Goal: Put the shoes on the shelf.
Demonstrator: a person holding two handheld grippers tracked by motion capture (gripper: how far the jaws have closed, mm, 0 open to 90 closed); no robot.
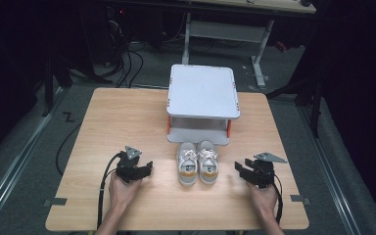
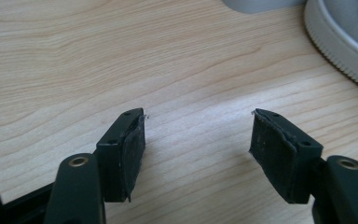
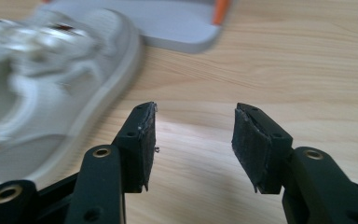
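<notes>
A pair of white sneakers with yellow patches stands side by side at the table's middle, the left shoe (image 1: 187, 163) and the right shoe (image 1: 208, 162) with toes toward the person. My left gripper (image 1: 148, 169) rests open on the wood just left of them; in the left gripper view (image 2: 198, 140) a shoe sole (image 2: 340, 37) shows at the upper right. My right gripper (image 1: 239, 170) stands open just right of the pair; in the right gripper view (image 3: 193, 140) the blurred right shoe (image 3: 42, 93) lies to the left of its jaws. Nothing sits between either pair of jaws.
A grey two-tier shoe rack (image 1: 203, 90) with orange posts stands behind the shoes, its lower shelf (image 1: 198, 134) open toward them. The rack's base edge (image 3: 168, 28) shows in the right gripper view. The wooden table (image 1: 112, 122) has bare room on both sides.
</notes>
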